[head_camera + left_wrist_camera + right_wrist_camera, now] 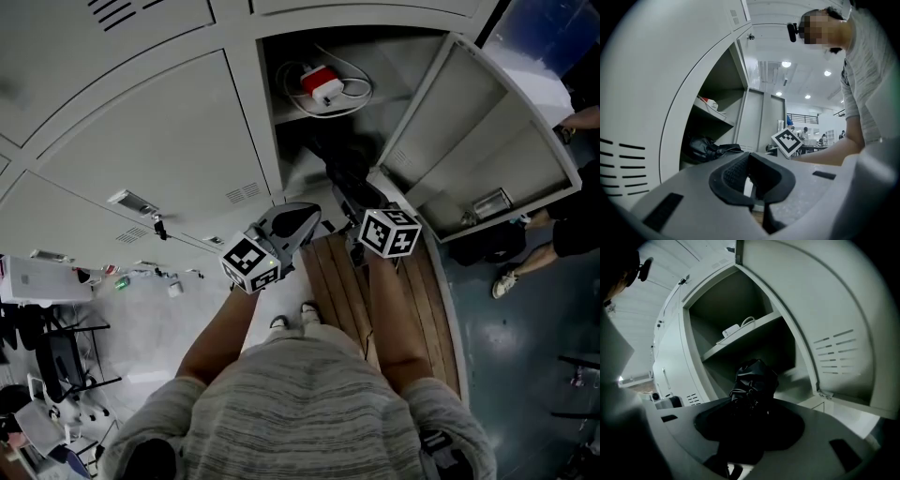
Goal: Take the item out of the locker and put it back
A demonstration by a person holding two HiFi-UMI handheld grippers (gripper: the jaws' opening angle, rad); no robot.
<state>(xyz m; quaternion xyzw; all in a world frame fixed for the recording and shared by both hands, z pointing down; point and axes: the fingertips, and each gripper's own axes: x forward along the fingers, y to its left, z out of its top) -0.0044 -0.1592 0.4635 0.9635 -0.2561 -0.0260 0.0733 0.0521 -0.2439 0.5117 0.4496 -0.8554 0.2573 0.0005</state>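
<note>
Black bag: crumpled, glossy, soft fabric or plastic with deep folds. Judged light and limp. It should sag and may slip, so take it at a bunched fold near the top, not on a smooth face.

Position: below the locker shelf, at the mouth of the lower compartment.

Right gripper: jaws clamped on the bag's bunched material.

Left gripper: jaws together with nothing between them, outside the locker and lower than the shelf.

Adapter on locker shelf, bag under shelf, door at R
</note>
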